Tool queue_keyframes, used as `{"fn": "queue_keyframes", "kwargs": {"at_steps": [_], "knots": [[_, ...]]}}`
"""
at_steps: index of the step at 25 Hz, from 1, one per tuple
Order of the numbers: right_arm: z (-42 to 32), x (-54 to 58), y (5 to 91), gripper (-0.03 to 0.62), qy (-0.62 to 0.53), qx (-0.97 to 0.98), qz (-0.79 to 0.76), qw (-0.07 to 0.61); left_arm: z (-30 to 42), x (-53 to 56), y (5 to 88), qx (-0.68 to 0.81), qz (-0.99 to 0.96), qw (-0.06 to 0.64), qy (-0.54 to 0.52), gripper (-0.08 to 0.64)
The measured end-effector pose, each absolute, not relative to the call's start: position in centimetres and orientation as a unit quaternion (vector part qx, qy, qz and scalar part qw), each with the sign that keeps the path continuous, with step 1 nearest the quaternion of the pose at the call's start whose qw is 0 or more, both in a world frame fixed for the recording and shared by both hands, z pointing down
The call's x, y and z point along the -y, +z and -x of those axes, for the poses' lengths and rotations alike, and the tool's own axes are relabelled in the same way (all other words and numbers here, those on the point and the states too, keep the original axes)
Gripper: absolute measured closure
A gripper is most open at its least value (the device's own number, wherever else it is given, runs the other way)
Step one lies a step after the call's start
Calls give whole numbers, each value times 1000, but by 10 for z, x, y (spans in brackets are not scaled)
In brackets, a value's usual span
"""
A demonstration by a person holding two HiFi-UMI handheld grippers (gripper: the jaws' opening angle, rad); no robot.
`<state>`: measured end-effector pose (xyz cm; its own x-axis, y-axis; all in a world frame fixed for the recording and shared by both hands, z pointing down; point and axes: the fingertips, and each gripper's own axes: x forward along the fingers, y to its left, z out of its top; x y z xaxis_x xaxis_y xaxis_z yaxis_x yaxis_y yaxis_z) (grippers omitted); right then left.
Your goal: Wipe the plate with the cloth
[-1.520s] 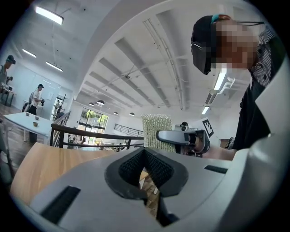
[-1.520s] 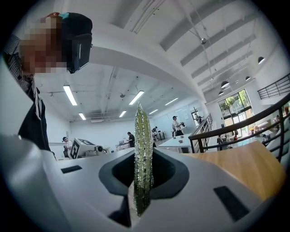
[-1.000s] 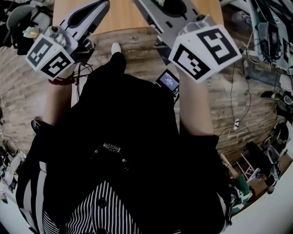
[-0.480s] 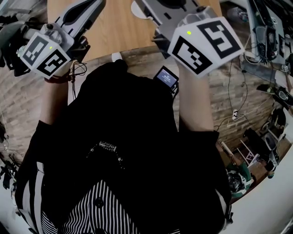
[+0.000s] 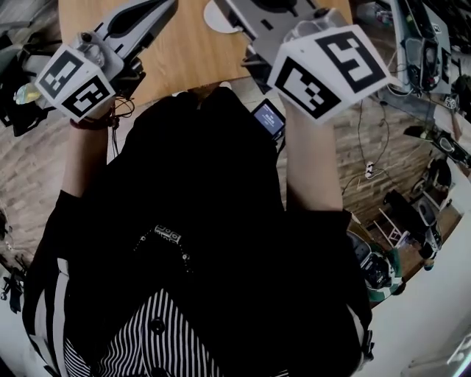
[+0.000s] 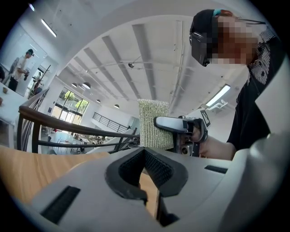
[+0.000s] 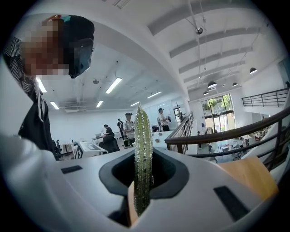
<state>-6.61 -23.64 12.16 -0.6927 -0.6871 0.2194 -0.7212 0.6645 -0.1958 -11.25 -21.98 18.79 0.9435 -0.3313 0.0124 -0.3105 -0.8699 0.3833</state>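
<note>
In the right gripper view my right gripper (image 7: pixel 142 181) is shut on a pale green, glittery cloth (image 7: pixel 142 154), seen edge-on and standing up between the jaws. The left gripper view shows that same cloth (image 6: pixel 153 123) hanging flat from the right gripper (image 6: pixel 174 123), held in the air to the right. My left gripper (image 6: pixel 146 174) has its jaws together with nothing in them. In the head view both grippers are raised over the near edge of the wooden table (image 5: pixel 184 55). A sliver of a white plate (image 5: pixel 215 16) lies between the left gripper (image 5: pixel 151 11) and the right gripper's body (image 5: pixel 261 15).
The person's dark clothes fill the middle of the head view. A small device with a lit screen (image 5: pixel 268 118) hangs at the waist. Cables and equipment lie on the wood floor at right (image 5: pixel 412 88). Other people stand far off in the hall (image 7: pixel 128 127).
The head view has shifted toward the table: more tabletop shows and the plate's edge has come into view. Both grippers stay raised, the cloth still held.
</note>
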Motion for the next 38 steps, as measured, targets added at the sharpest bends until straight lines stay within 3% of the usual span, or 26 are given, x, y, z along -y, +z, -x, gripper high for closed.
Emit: {"fn": "queue_keyframes", "kwargs": {"at_steps": [9, 15, 19, 38], "knots": [[42, 281, 115, 549, 139, 930, -338, 39, 99, 247, 184, 221, -959, 175, 1, 563], [-5, 315, 131, 549, 152, 946, -285, 29, 31, 267, 186, 249, -947, 200, -13, 563], [-21, 327, 146, 549, 180, 949, -259, 14, 28, 276, 185, 287, -936, 204, -5, 563], [-53, 352, 203, 549, 215, 933, -285, 46, 0, 311, 246, 266, -934, 238, 29, 563]]}}
